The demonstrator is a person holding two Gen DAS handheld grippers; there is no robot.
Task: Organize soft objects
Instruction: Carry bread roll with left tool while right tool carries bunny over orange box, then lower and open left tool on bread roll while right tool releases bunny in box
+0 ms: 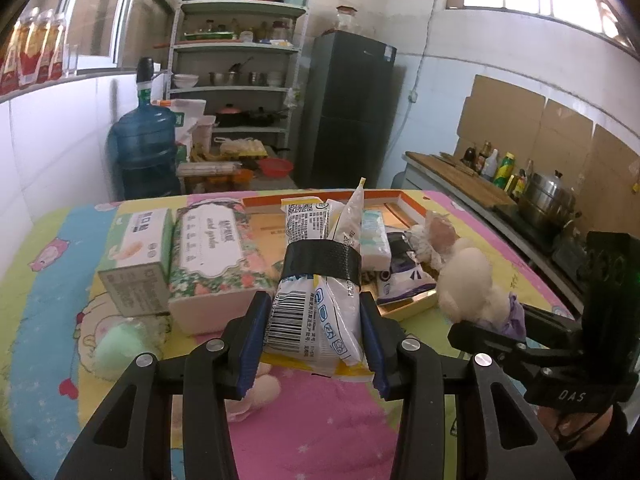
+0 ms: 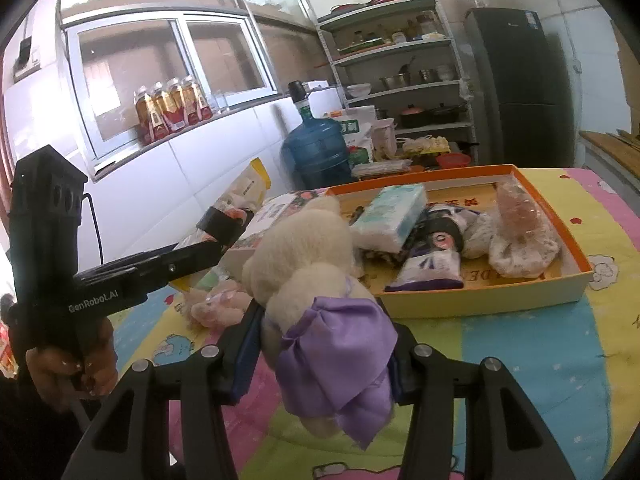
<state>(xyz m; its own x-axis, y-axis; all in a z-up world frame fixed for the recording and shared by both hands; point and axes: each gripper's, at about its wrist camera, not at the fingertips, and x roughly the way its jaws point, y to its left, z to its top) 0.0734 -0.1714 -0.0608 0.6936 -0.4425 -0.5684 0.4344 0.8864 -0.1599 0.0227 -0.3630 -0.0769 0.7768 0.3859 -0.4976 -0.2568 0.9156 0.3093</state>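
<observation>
My left gripper [image 1: 312,332] is shut on a taped bundle of plastic packets [image 1: 316,272], held above the table just before the orange-rimmed tray [image 1: 412,200]. My right gripper [image 2: 324,344] is shut on a cream plush toy in a purple dress [image 2: 316,280], held above the table at the tray's [image 2: 480,304] near left corner. The toy also shows in the left wrist view [image 1: 468,280]. The tray holds a tissue pack [image 2: 392,216], a purple-and-white pouch [image 2: 432,268], and wrapped soft items [image 2: 520,240].
Two tissue boxes [image 1: 136,256] [image 1: 212,248] stand left of the tray. A green fluffy ball [image 1: 120,344] and a pink plush [image 2: 216,304] lie on the patterned tablecloth. A water jug [image 1: 144,148], shelves and a fridge stand behind; a counter with bottles and a pot is at right.
</observation>
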